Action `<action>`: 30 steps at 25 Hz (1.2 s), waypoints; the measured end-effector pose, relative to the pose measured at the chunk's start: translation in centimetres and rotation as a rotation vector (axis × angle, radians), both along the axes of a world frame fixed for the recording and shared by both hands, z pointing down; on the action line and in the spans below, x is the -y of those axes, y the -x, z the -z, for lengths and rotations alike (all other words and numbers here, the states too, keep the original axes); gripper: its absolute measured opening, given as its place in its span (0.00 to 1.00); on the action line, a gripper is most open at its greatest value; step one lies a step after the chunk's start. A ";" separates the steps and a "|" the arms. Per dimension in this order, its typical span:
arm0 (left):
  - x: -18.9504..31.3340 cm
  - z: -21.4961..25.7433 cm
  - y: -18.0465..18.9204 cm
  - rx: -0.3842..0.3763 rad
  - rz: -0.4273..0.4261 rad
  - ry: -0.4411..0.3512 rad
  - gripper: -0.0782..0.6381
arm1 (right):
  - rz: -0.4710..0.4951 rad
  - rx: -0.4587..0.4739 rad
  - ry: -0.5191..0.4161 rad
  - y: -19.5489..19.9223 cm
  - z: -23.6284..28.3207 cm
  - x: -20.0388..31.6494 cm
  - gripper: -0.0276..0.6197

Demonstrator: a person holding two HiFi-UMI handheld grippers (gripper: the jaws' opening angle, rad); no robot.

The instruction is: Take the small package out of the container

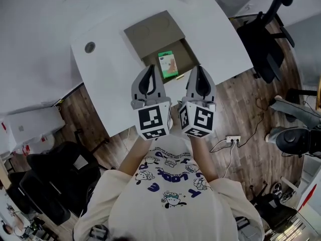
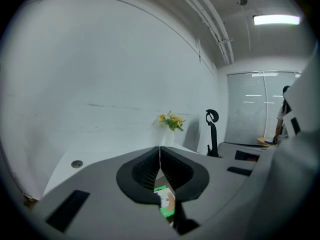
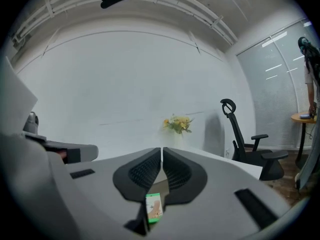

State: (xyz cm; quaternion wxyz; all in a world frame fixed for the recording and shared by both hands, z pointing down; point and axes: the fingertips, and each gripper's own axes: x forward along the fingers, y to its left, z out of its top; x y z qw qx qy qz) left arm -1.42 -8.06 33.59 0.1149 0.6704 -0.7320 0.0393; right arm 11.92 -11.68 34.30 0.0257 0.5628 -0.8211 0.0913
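White table (image 1: 113, 79) on a wood-plank floor (image 1: 251, 109), with a round cable port (image 1: 90, 47) near its left corner. Black office chair (image 1: 266, 39) off the right side, more black chairs (image 1: 60, 177) lower left. White power strip (image 1: 233, 139) on the floor, cable attached. Yellow flowers (image 3: 177, 124) at the table's far end, possibly in a white vase. Ceiling light (image 2: 276, 19) on.

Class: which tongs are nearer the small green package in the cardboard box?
Left, slightly: left tongs hover just left of the package; right tongs hover further off to its right.
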 end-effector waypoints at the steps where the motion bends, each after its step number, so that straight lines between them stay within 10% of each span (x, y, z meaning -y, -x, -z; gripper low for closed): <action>1: 0.4 -0.1 0.1 0.001 -0.001 0.007 0.13 | 0.000 -0.004 0.007 0.2 -0.2 0.5 0.09; 30: 5.3 -11.0 1.1 -0.177 -0.070 0.305 0.13 | -0.020 -0.097 0.271 2.8 -9.7 5.8 0.09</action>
